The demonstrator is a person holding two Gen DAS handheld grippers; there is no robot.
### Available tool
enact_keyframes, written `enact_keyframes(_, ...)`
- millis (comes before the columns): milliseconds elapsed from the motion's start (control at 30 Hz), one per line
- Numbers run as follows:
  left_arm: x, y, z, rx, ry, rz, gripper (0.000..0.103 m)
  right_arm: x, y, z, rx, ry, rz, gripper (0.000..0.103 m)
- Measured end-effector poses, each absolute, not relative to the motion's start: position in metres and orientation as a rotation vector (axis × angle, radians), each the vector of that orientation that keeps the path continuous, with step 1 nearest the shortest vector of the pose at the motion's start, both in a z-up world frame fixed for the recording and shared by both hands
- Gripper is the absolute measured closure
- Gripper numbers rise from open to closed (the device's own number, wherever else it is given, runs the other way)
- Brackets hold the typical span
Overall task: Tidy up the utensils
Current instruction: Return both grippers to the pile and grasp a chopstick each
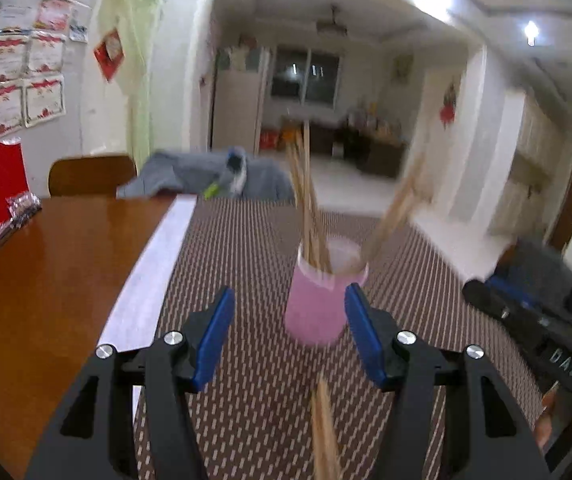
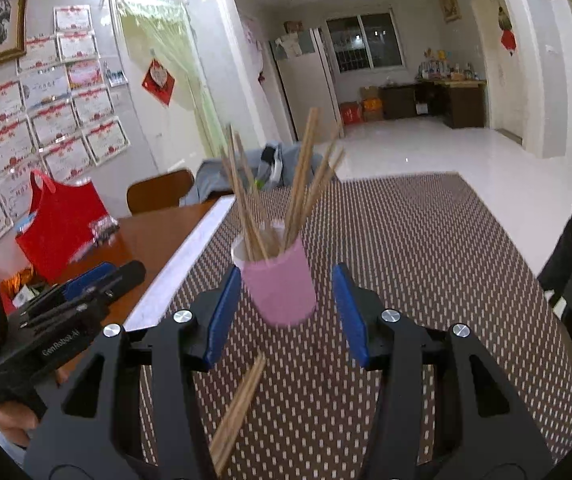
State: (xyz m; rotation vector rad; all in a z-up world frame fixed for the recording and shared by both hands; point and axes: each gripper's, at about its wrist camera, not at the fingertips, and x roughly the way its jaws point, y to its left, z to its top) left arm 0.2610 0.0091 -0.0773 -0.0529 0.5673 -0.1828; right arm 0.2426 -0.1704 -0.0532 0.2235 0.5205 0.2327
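A brown wooden table (image 2: pixel 153 240) carried a dark woven mat (image 2: pixel 426 248) patterned with pale dashes. On the mat stood a pink cup (image 2: pixel 281 288), upright, with several wooden chopsticks (image 2: pixel 302 184) leaning in it and fanning outward. A few loose chopsticks (image 2: pixel 241 404) lay on the mat nearer the cameras, apart from the cup. A red bag (image 2: pixel 59 224) sat on the bare wood at the far left. The right gripper (image 2: pixel 283 312) was released, its blue pads either side of the cup without touching it. The left gripper (image 1: pixel 290 336) also stood parted and empty, the cup just ahead between its fingers (image 1: pixel 215 336).
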Motion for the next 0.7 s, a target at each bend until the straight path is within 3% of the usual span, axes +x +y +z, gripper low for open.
enact_keyframes(367, 0.246, -0.010, -0.176, 0.096, 1.006, -0.253, 0.046, 0.221, -0.155, -0.111, 0.193, 0.707, 0.246, 0.055)
enact_keyframes(700, 0.244, -0.008, -0.206, 0.088, 1.113, -0.239, 0.046, 0.211, -0.151, -0.134, 0.221, 0.794, 0.278, 0.052)
